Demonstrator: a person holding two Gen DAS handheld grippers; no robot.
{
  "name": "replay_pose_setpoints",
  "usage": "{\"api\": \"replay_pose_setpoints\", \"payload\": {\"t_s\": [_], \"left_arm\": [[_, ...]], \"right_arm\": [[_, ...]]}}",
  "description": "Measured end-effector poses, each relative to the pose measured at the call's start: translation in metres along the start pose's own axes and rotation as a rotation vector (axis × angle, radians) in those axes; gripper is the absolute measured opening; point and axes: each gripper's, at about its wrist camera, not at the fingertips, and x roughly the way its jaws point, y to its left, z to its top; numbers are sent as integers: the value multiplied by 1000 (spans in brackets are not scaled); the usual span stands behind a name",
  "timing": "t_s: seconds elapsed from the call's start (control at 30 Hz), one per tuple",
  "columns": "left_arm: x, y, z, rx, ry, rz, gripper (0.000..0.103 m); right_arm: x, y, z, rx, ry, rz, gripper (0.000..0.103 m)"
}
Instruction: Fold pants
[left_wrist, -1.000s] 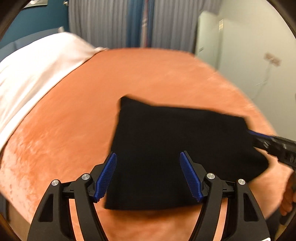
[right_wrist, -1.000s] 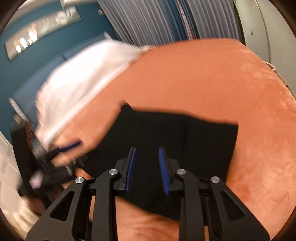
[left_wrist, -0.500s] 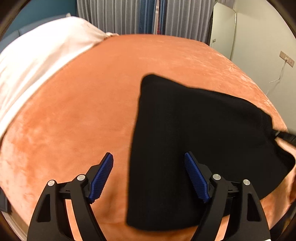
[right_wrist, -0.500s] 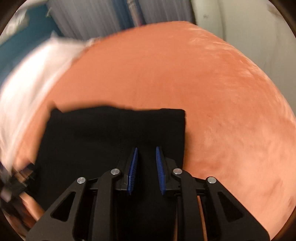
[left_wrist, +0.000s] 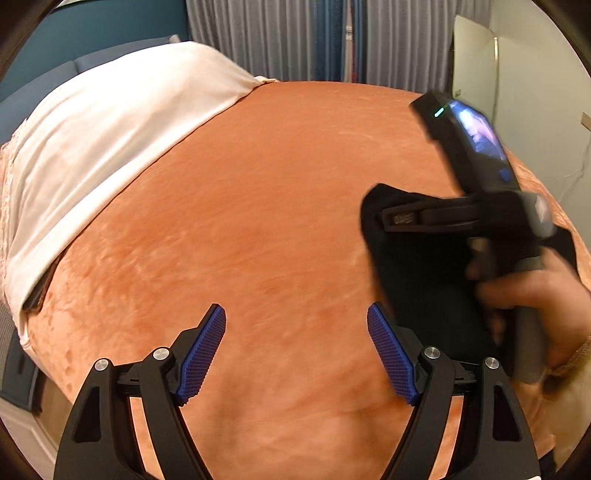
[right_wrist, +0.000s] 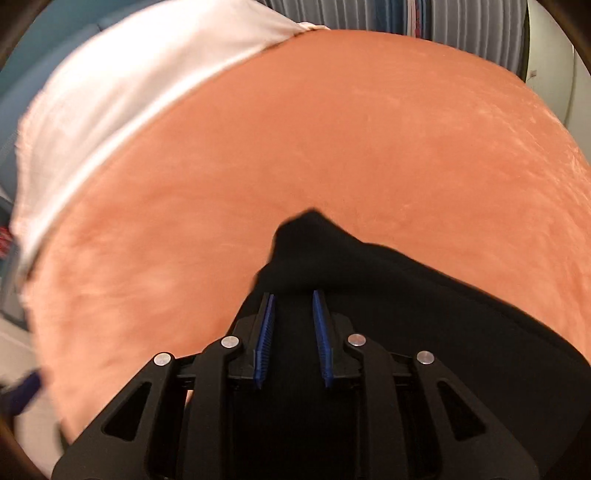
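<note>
The black pants are bunched and lifted off the orange bedspread by my right gripper, whose blue pads are closed on the cloth. In the left wrist view the pants hang at the right under the right gripper body, held by a hand. My left gripper is open wide and empty over bare bedspread, left of the pants.
A white sheet covers the head of the bed at the left. Grey curtains hang behind the bed. A white wall and a panel are at the right.
My right gripper has lifted the pants up off the bed and bunched them. My left gripper has swung left, so the pants are no longer between its fingers.
</note>
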Motion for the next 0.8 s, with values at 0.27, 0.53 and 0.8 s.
{"api": "replay_pose_setpoints", "payload": {"t_s": [0.27,0.53,0.8], "left_arm": [[-6,0,-1,12,-15,-31,77],[-16,-27,-2,58,-18,-50,77],[-28,-57,-5,105,-31,-24,77]], "right_arm": [[-94,-47,-47,142,-165,26,23],[-123,-156,-142,305,-157,-184,19],[-158,-160,-174,299,-196,-295,36]]}}
